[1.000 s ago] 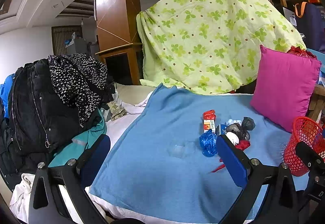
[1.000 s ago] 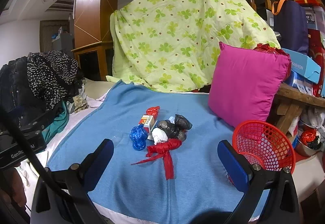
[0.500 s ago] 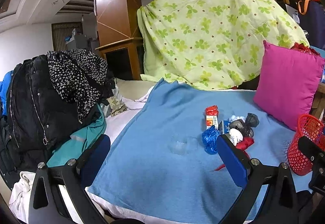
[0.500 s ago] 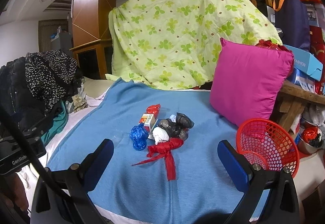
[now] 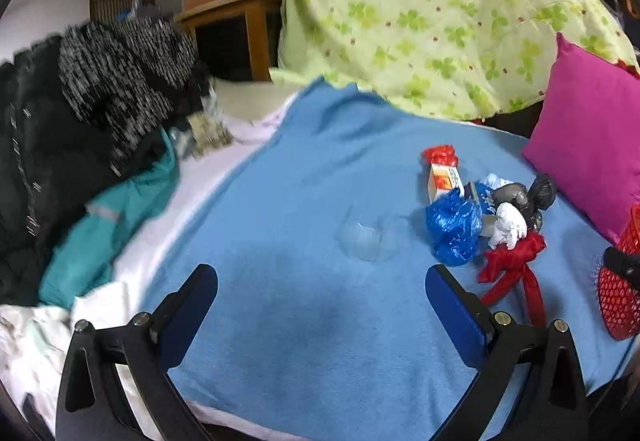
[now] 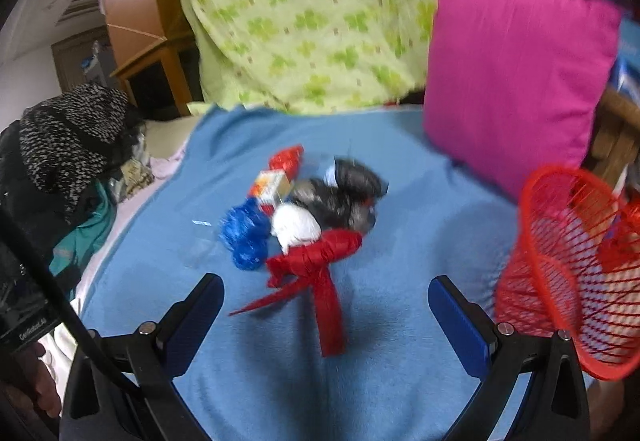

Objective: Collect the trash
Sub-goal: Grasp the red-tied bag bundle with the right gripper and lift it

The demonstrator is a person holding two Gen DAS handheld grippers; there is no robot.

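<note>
Trash pile on blue blanket looms nearer than a second ago; we advanced both hand-held grippers, right and left, jaws spread, empty. Red basket waits right.

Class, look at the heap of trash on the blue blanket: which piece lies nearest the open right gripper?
The red ribbon bundle: its loose tail trails toward the right gripper, ahead of the blue bag and white wad.

Blue blanket matt fleece; red basket glossy plastic mesh
</note>
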